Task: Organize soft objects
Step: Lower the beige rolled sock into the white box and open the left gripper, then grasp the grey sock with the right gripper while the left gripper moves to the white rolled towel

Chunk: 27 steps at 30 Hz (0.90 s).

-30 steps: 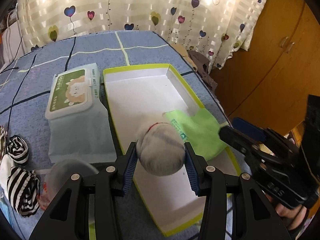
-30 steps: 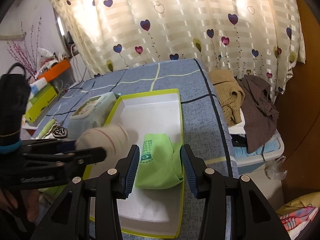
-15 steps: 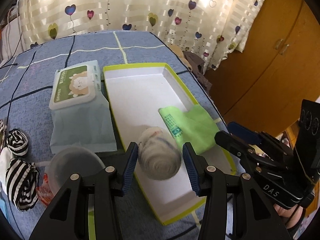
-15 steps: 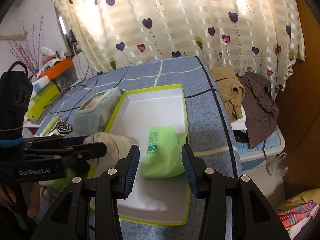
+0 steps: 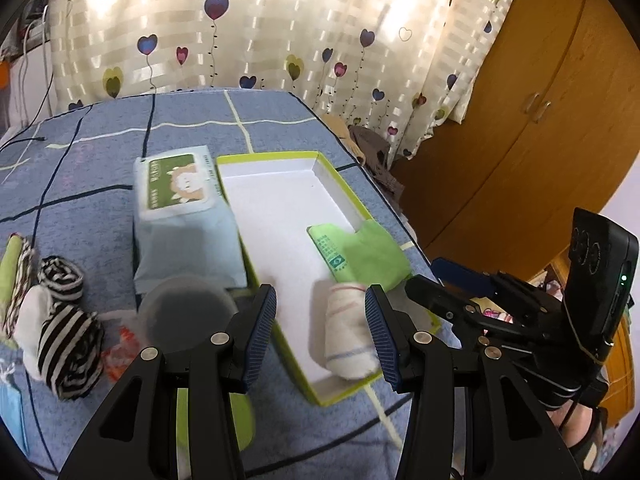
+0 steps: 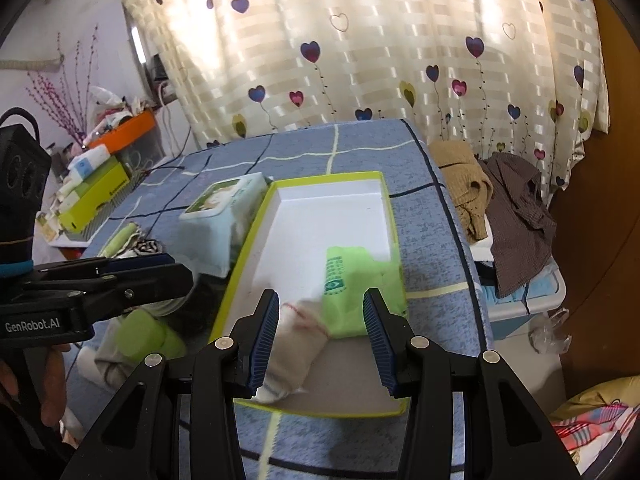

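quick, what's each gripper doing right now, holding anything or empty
Left gripper: open, holding nothing; the white rolled sock lies in the box.
Right gripper: open, holding nothing.

Bright daylight thru backlit curtain, glare there; fisheye warp + dark corners; slight motion blur nr bottom.

1. The left gripper fills the bottom centre of its own view, its two blue-padded fingers spread wide apart with nothing gripped.
2. The right gripper sits at the bottom centre of its view, fingers likewise parted and clamping nothing.
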Motion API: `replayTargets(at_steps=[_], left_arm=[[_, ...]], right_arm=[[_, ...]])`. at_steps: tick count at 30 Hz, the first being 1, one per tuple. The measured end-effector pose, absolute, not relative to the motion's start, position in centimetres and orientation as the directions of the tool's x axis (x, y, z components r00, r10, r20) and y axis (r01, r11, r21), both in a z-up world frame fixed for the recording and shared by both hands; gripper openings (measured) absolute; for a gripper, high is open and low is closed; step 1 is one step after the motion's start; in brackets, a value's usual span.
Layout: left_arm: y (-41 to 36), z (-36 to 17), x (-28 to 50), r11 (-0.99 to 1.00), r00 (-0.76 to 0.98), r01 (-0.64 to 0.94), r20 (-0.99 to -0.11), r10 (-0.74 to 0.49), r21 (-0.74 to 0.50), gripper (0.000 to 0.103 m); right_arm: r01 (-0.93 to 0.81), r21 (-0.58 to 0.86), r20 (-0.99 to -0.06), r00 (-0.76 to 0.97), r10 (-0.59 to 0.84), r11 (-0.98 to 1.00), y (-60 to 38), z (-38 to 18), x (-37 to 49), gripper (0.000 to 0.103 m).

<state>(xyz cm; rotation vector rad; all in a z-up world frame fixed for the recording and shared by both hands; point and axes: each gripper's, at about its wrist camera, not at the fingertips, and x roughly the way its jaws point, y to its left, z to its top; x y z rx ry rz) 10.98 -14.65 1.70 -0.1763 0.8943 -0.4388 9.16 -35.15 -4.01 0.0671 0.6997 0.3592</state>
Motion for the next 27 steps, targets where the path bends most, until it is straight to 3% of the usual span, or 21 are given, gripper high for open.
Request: replayTargets(at_steps=[13,17,27], left_arm=[[-9.2,2.2,6.8,0.915,0.608,0.239,-0.685,-0.402,-0.325,0.048],[-7.9,2.1,6.1,0.924,0.618,0.217,-0.689,-0.379,-0.314,0.048],[-4.2,1.9,4.7,0.939,0.644,0.145,-0.691,-0.329,-0.312,0.048]], right_arm=[[-0.361,0.158,-0.583,0.717,0.382,0.919,-31.2,-2.4,5.3,0.043],[-0.391,0.166,-0.58,0.703,0.41,0.905,-30.0,-2.1,4.6,0.05],[-0.458,0.13,-0.579,0.685,0.442,0.879,-26.7,-1.3,2.8,0.05]])
